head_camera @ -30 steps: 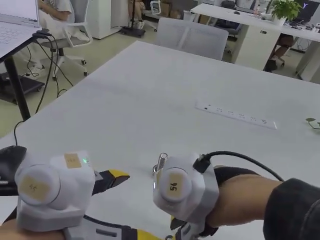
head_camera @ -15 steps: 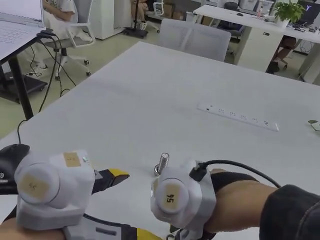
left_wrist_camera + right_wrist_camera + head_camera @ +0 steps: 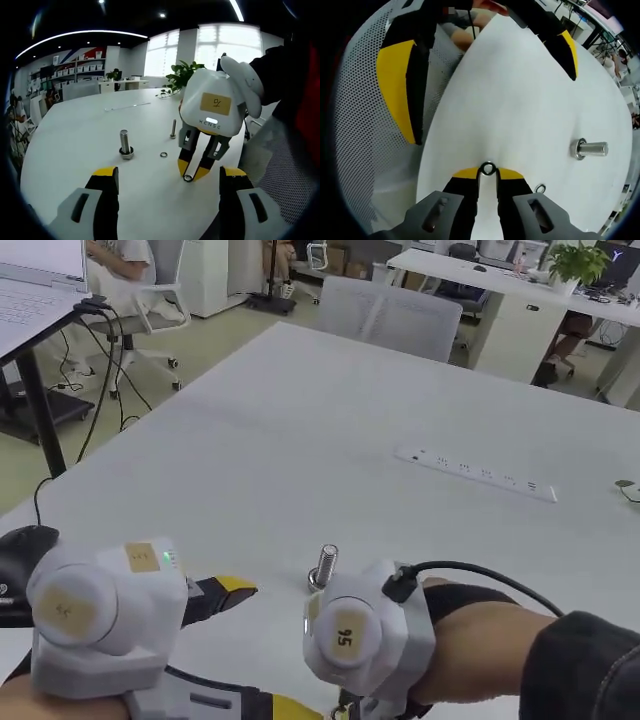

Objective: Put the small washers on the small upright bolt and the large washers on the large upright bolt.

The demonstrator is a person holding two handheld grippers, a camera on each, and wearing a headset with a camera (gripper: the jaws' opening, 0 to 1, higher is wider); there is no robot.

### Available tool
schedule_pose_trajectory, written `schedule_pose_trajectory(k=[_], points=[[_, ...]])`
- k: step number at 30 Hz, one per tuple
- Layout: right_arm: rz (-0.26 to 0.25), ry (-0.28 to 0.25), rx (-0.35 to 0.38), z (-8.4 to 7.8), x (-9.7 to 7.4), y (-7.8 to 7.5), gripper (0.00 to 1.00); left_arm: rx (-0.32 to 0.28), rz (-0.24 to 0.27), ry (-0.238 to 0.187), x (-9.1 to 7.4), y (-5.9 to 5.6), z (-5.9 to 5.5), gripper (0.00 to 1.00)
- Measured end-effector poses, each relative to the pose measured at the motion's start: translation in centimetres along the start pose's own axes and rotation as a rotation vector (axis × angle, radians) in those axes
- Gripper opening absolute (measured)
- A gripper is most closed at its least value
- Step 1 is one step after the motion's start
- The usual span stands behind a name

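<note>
Left gripper view: left gripper point(image 3: 168, 172) jaws wide apart, nothing between them, low over the white worktop point(image 3: 75, 130). Right gripper point(image 3: 192, 172) comes in from the right, tips down, pinched on a small washer point(image 3: 188, 177) just above the surface. Large bolt point(image 3: 125, 144) is upright with one washer point(image 3: 126, 155) round its base. Small bolt point(image 3: 173, 128) is upright further in, apart from it. Loose washer point(image 3: 163, 154) lies flat between the two bolts; can't tell its size. Power strip point(image 3: 127, 106) lies well beyond, towards the far edge.

Right gripper view: jaws together, clamped on the small washer, which stands on edge between the yellow tips. Large bolt sits ahead to the right, loose washer near the tips. Left gripper's open jaws are at the top.

Head view: both grippers at the worktop's near edge, right gripper's tips hidden under its body. Large bolt stands just beyond it.
</note>
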State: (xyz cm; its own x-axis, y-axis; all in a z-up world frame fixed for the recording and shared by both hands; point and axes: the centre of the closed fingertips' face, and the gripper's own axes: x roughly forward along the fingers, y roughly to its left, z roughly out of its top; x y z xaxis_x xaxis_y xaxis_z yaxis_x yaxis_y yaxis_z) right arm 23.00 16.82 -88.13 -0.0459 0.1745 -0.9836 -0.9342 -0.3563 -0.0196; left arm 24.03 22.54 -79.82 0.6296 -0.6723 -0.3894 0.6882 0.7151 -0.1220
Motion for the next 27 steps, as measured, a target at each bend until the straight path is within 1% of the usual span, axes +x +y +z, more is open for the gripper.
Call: schedule_pose_trajectory(k=[6, 11, 14, 22, 27], points=[[0.014, -0.004, 0.01, 0.0, 0.0, 0.0, 0.14, -0.001, 0.0, 0.001, 0.0, 0.0, 0.0, 0.82], [0.007, 0.004, 0.015, -0.3, -0.2, -0.3, 0.14, -0.001, -0.002, 0.003, 0.0, 0.0, -0.1, 0.82], [0.004, 0.0, 0.026, -0.5, -0.4, -0.3, 0.14, 0.0, -0.005, 0.004, 0.1, -0.1, -0.1, 0.82], [-0.01, 0.006, 0.054, -1.8, -1.6, -0.6, 0.14, 0.005, -0.019, 0.008, 0.4, -0.4, -0.1, 0.82], [-0.023, 0.008, 0.094, -3.1, -2.5, -0.7, 0.14, 0.008, -0.03, 0.012, 0.6, -0.6, 0.1, 0.82]])
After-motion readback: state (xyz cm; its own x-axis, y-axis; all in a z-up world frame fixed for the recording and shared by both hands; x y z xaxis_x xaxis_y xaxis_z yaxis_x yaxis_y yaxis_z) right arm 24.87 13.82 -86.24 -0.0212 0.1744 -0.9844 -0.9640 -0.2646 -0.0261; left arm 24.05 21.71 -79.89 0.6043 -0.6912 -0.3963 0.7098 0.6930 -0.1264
